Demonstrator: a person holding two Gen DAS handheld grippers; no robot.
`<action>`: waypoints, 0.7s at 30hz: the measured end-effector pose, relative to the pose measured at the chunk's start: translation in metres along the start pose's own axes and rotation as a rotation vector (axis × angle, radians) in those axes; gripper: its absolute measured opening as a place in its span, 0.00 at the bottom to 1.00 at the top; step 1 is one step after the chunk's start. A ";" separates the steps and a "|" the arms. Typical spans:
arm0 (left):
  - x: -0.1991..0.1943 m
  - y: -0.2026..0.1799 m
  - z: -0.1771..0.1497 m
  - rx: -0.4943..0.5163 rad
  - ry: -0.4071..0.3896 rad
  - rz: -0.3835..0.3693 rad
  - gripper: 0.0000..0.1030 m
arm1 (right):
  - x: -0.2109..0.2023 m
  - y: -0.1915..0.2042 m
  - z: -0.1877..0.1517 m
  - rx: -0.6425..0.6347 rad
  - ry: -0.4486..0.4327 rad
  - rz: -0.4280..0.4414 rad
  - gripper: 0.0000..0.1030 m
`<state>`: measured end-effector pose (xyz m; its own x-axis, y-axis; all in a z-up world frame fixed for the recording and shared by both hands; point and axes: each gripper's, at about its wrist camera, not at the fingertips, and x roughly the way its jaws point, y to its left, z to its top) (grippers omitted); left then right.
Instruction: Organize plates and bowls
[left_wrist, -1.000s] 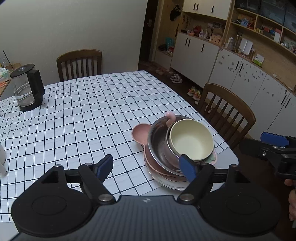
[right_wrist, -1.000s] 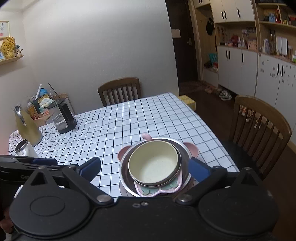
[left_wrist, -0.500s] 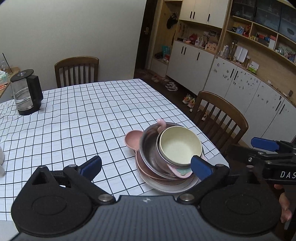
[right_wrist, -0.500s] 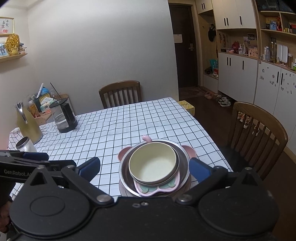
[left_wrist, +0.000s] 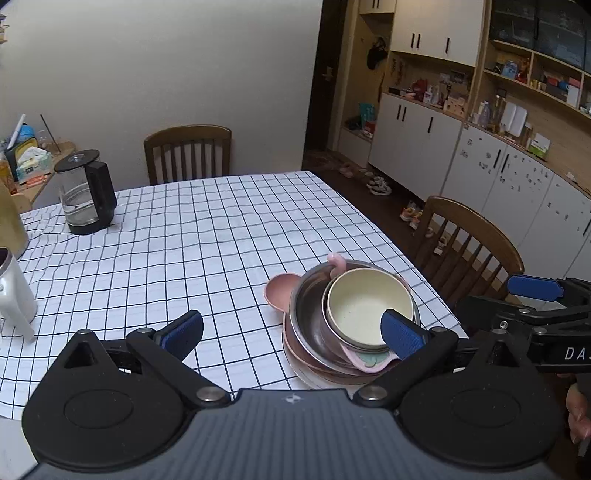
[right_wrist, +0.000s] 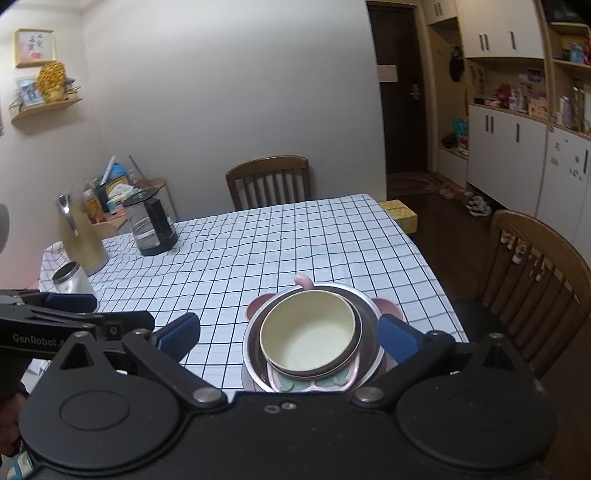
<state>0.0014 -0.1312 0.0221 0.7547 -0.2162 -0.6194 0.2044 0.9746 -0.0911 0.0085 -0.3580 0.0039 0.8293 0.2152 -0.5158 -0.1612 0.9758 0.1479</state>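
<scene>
Stack of dishes (right_wrist: 310, 347) sits at the near right corner of the checked tablecloth (left_wrist: 192, 236): cream bowl (left_wrist: 369, 308) on top, nested in a steel bowl (left_wrist: 310, 314), pink plates beneath. Left gripper (left_wrist: 291, 330) hangs just left of the stack, jaws wide, holding nothing. Right gripper (right_wrist: 288, 334) hangs over the stack, jaws wide either side. Glass kettle (left_wrist: 86, 192) stands at the far left, well apart from the stack.

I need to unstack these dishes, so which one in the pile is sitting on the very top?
The pale yellow bowl is on top. It sits upright and empty over the pink divided plate, inside the steel bowl; every other dish has something resting in it.
</scene>
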 end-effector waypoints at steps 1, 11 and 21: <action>0.000 -0.001 0.000 -0.006 -0.004 0.008 1.00 | 0.000 -0.001 0.001 -0.008 -0.004 0.008 1.00; -0.014 -0.024 -0.006 -0.051 -0.050 0.081 1.00 | -0.005 -0.014 0.004 -0.046 -0.008 0.071 1.00; -0.024 -0.037 -0.013 -0.100 -0.075 0.124 1.00 | -0.015 -0.021 -0.002 -0.079 -0.034 0.083 1.00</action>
<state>-0.0328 -0.1610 0.0299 0.8154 -0.0943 -0.5712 0.0468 0.9941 -0.0974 -0.0017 -0.3818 0.0070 0.8289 0.2950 -0.4754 -0.2705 0.9551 0.1210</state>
